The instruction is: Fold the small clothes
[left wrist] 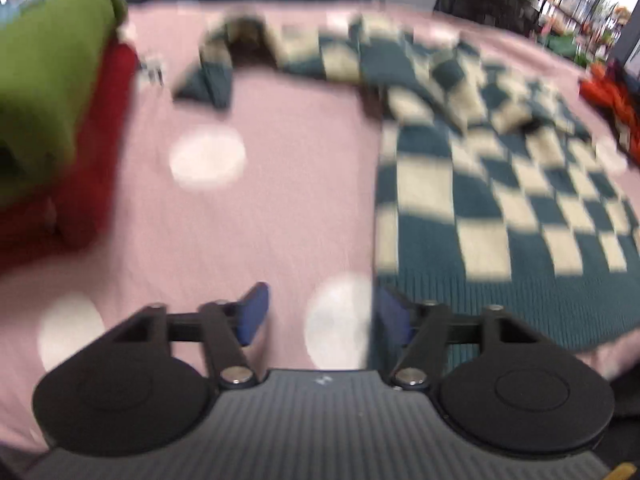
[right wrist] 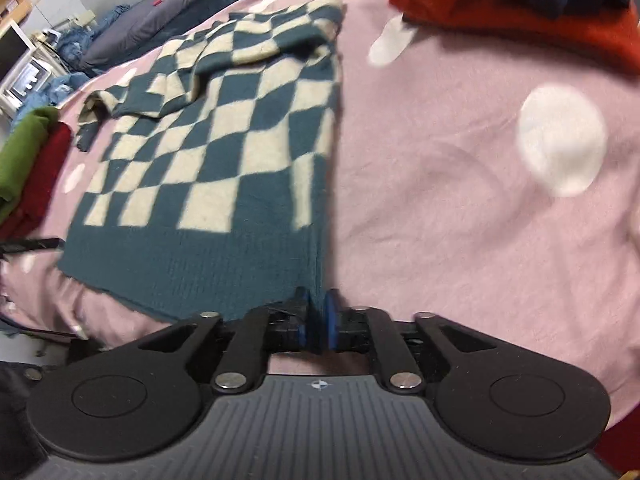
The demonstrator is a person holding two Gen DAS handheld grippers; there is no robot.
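Observation:
A teal and cream checkered sweater (left wrist: 500, 184) lies spread on the pink bed cover, its sleeves bunched at the far end. My left gripper (left wrist: 320, 316) is open and empty, just left of the sweater's near hem corner, its right pad at the hem's edge. In the right wrist view the same sweater (right wrist: 216, 168) lies to the left. My right gripper (right wrist: 316, 320) is shut on the sweater's near right hem corner, with the teal ribbed hem between the blue pads.
The pink cover with white dots (left wrist: 260, 200) spans the bed. A green garment (left wrist: 44, 72) lies on a red one (left wrist: 100, 152) at the left. Orange-red and dark clothes (right wrist: 520, 8) are piled at the far right. Room clutter stands beyond the bed.

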